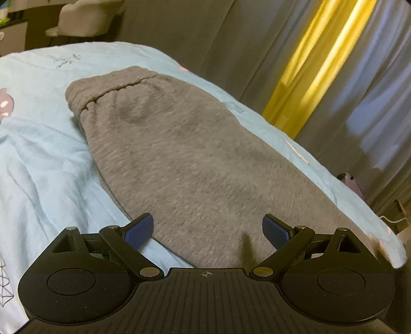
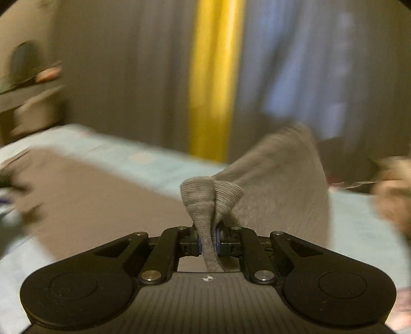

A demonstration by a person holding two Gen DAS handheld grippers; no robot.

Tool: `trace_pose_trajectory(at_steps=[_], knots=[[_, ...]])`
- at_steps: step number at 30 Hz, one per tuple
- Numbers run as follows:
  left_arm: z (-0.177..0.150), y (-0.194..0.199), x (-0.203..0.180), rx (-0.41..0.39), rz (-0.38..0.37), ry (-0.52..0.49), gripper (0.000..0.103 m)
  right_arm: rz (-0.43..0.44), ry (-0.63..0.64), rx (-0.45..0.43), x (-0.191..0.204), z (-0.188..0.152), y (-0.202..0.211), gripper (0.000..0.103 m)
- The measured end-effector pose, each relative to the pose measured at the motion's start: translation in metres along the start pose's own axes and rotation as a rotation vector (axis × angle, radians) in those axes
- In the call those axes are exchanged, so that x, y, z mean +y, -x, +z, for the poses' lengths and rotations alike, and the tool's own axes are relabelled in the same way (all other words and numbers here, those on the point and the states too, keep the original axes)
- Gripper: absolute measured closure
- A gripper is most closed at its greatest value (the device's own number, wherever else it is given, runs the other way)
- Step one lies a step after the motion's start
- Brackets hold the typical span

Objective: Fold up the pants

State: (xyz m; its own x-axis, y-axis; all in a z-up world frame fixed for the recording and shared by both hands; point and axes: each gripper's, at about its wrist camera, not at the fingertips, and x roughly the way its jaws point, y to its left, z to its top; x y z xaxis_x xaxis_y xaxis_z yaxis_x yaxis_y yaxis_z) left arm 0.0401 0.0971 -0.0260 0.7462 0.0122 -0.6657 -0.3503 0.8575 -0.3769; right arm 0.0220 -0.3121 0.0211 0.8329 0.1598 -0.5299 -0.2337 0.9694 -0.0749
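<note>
Grey sweatpants (image 1: 185, 159) lie lengthwise on a light blue bed sheet (image 1: 38, 159), the elastic waistband (image 1: 113, 87) at the far end. My left gripper (image 1: 208, 231) hovers over the near part of the pants, its blue pads wide apart with nothing between them. In the right wrist view my right gripper (image 2: 208, 242) is shut on a bunched ribbed cuff of the pants (image 2: 205, 203). The grey leg (image 2: 280, 179) trails up and to the right from the cuff, lifted off the bed. The rest of the pants (image 2: 90, 200) lies flat to the left. That view is blurred by motion.
Grey curtains with a yellow stripe (image 1: 316, 64) hang behind the bed. A pale chair (image 1: 84, 18) stands at the far left. The bed's right edge (image 1: 334, 177) drops off to the floor. A blurred brownish shape (image 2: 393, 192) sits at the right edge.
</note>
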Motion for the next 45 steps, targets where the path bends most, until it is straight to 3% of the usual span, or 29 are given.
trace_pose_trajectory(at_steps=[3, 4, 5, 6, 8, 10, 12, 14, 16, 19, 21, 25, 30, 33, 37, 38, 40, 42, 43, 45], knots=[[0.000, 0.001, 0.004, 0.007, -0.012, 0.020, 0.006, 0.118, -0.031, 0.146, 0.036, -0.026, -0.037, 0.080], [0.000, 0.001, 0.005, 0.010, -0.015, 0.025, 0.006, 0.120, -0.032, 0.230, 0.044, -0.028, -0.048, 0.071], [0.000, 0.001, 0.006, 0.014, -0.019, 0.029, 0.006, 0.108, -0.046, 0.267, 0.047, -0.029, -0.050, 0.068], [0.000, 0.001, 0.007, 0.019, -0.026, 0.029, 0.006, 0.141, -0.097, 0.234, 0.041, -0.028, -0.042, 0.064], [0.001, 0.000, 0.007, 0.024, -0.039, 0.030, 0.006, 0.237, -0.269, 0.170, 0.017, -0.024, -0.024, 0.024], [0.001, 0.000, 0.007, 0.027, -0.048, 0.031, 0.006, 0.222, -0.535, 0.074, -0.021, -0.027, -0.005, 0.013], [0.000, 0.000, 0.003, 0.040, -0.058, 0.013, 0.006, 0.190, -0.813, 0.044, -0.060, -0.046, 0.008, 0.013], [-0.001, 0.002, -0.005, 0.066, -0.091, -0.032, 0.006, 0.106, -1.096, 0.081, -0.096, -0.082, 0.017, 0.015], [-0.003, 0.009, -0.019, 0.091, -0.162, -0.088, 0.006, -0.022, -1.201, 0.095, -0.112, -0.109, 0.032, 0.017], [-0.009, 0.014, -0.053, 0.145, -0.274, -0.183, 0.006, -0.088, -1.349, 0.055, -0.126, -0.131, 0.054, 0.014], [-0.016, 0.010, -0.084, 0.229, -0.360, -0.209, 0.006, -0.075, -1.371, 0.035, -0.127, -0.135, 0.058, 0.014], [-0.035, -0.013, -0.146, 0.386, -0.487, -0.233, 0.009, 0.067, -1.430, 0.044, -0.116, -0.141, 0.047, 0.013], [-0.058, -0.058, -0.191, 0.577, -0.500, -0.190, 0.041, 0.134, -1.485, -0.026, -0.115, -0.146, 0.041, 0.013], [-0.069, -0.078, -0.202, 0.636, -0.505, -0.158, 0.042, 0.160, -1.539, -0.042, -0.123, -0.155, 0.035, 0.013], [-0.075, -0.094, -0.205, 0.642, -0.480, -0.101, 0.046, 0.175, -1.580, -0.042, -0.118, -0.162, 0.033, 0.013], [-0.074, -0.096, -0.204, 0.642, -0.487, -0.076, 0.055, 0.178, -1.578, -0.046, -0.117, -0.162, 0.032, 0.013], [-0.075, -0.101, -0.204, 0.651, -0.483, -0.053, 0.087, 0.176, -1.576, -0.066, -0.116, -0.162, 0.034, 0.013], [-0.078, -0.101, -0.205, 0.641, -0.473, -0.067, 0.089, 0.170, -1.589, -0.096, -0.116, -0.165, 0.036, 0.018], [-0.078, -0.098, -0.206, 0.623, -0.478, -0.084, 0.089, 0.166, -1.586, -0.112, -0.116, -0.166, 0.037, 0.025], [-0.077, -0.087, -0.207, 0.569, -0.477, -0.119, 0.090, 0.133, -1.577, -0.104, -0.116, -0.167, 0.040, 0.049]])
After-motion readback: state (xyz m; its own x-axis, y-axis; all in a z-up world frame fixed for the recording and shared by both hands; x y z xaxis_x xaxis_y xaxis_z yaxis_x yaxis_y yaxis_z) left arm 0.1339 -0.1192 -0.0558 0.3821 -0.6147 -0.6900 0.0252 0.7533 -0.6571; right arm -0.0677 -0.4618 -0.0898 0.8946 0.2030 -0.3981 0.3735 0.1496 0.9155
